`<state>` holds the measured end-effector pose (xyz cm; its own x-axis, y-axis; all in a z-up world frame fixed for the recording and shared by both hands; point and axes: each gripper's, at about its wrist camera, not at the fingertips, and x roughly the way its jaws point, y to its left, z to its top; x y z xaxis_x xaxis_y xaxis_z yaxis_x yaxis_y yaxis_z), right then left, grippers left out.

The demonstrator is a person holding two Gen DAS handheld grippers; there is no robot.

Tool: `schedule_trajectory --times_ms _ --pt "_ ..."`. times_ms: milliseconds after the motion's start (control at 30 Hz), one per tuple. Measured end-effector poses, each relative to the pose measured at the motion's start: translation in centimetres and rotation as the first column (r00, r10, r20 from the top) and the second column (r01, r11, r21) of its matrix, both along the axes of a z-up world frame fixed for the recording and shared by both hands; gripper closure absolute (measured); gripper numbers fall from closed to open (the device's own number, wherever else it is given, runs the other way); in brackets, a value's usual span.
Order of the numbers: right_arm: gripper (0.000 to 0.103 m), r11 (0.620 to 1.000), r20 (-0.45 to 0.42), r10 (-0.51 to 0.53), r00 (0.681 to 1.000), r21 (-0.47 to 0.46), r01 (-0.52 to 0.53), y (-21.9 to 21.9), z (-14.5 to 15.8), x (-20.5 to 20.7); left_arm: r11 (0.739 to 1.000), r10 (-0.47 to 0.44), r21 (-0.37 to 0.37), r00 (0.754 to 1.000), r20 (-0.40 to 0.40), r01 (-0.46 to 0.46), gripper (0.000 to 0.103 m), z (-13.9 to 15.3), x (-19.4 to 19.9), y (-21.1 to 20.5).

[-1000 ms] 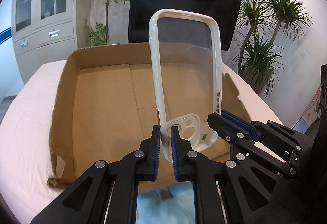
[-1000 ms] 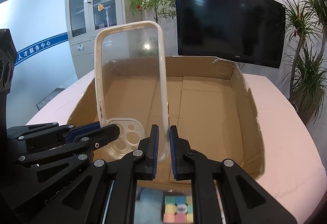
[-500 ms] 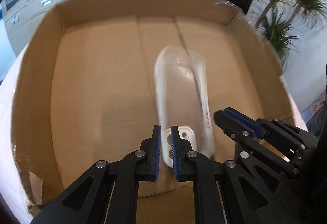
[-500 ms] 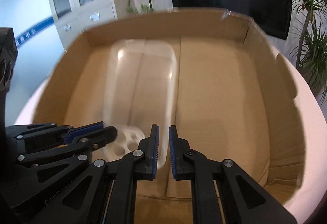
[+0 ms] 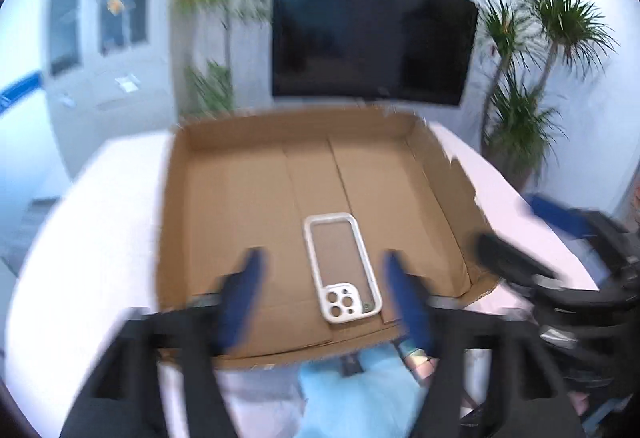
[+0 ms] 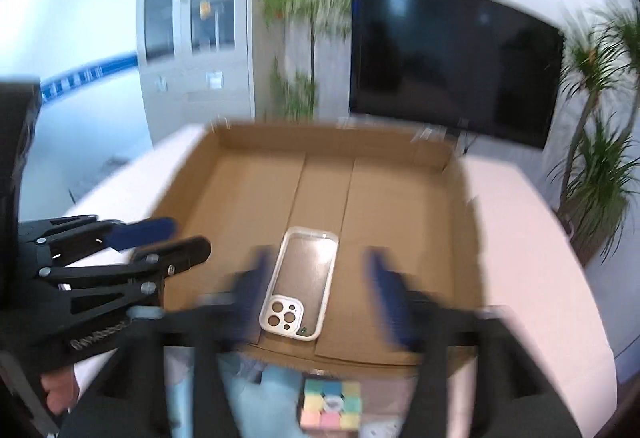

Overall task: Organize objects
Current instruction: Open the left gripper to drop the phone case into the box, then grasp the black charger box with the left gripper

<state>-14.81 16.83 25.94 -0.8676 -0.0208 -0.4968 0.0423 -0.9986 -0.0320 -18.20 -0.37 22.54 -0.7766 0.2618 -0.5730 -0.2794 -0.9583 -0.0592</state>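
A clear phone case with a white rim [image 5: 341, 267] [image 6: 301, 282] lies flat on the floor of the shallow cardboard box [image 5: 240, 206] [image 6: 400, 206], near its front wall, camera holes toward me. My left gripper [image 5: 324, 292] hangs above the front wall, jaws opening, blurred, nothing pressed between them. My right gripper [image 6: 316, 288] is beside it, jaws also opening and free of the case. Each gripper shows in the other's view, the right gripper [image 5: 532, 238] at the right edge, the left gripper [image 6: 156, 242] at the left edge.
A pastel puzzle cube [image 6: 331, 404] and a light blue cloth [image 5: 360, 390] lie on the pale table [image 6: 532, 258] in front of the box. A black screen [image 5: 372, 46], a cabinet [image 6: 192, 50] and potted plants [image 5: 532, 86] stand behind the table.
Both grippers were shut on the upright phone case, lowered it into the box and let go. The case now lies flat, and both grippers have pulled back and up with jaws wide.
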Motion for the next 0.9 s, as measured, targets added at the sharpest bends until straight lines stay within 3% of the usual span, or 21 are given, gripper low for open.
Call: schedule_trajectory --times_ms 33,100,200,367,500,633,767,800,900 --pt "0.016 1.0 -0.048 0.005 0.999 -0.018 -0.006 0.6 0.9 2.4 1.0 0.009 -0.01 1.0 -0.025 -0.009 0.01 0.3 1.3 -0.2" --pt "0.016 0.999 -0.074 0.011 0.997 -0.052 -0.015 2.5 1.6 6.2 1.0 0.016 -0.007 0.998 -0.058 -0.017 0.009 0.5 4.3 -0.5" --pt "0.001 0.996 -0.062 0.014 0.998 -0.087 -0.02 5.3 0.4 10.1 0.998 -0.026 0.048 0.999 -0.044 0.028 0.009 -1.2 9.0 -0.5" --pt "0.001 0.991 -0.001 0.005 1.0 -0.13 -0.005 9.9 -6.0 15.2 0.99 -0.122 0.078 0.992 0.009 0.121 0.009 -5.6 15.1 2.9" --pt "0.003 0.955 0.144 0.088 0.986 -0.294 -0.042 12.6 -10.9 17.7 0.965 -0.259 0.061 0.96 0.104 0.254 0.009 -10.5 19.9 6.9" --pt "0.017 0.938 0.194 0.114 0.974 -0.345 -0.041 13.5 -14.3 19.8 0.954 -0.299 0.096 0.935 0.189 0.285 0.009 -13.3 20.8 9.2" --pt "0.024 0.903 0.199 0.142 0.97 -0.427 -0.045 14.4 -16.4 20.0 0.956 -0.277 0.167 0.928 0.249 0.24 0.014 -14.5 20.5 9.2" --pt "0.025 0.897 0.202 0.149 0.968 -0.439 -0.046 14.6 -16.9 19.8 0.951 -0.283 0.207 0.92 0.272 0.231 0.017 -14.5 19.9 8.8" --pt "0.029 0.883 0.205 0.155 0.966 -0.468 -0.042 14.7 -17.7 19.2 0.954 -0.268 0.215 0.916 0.297 0.21 0.034 -14.6 19.2 9.3"
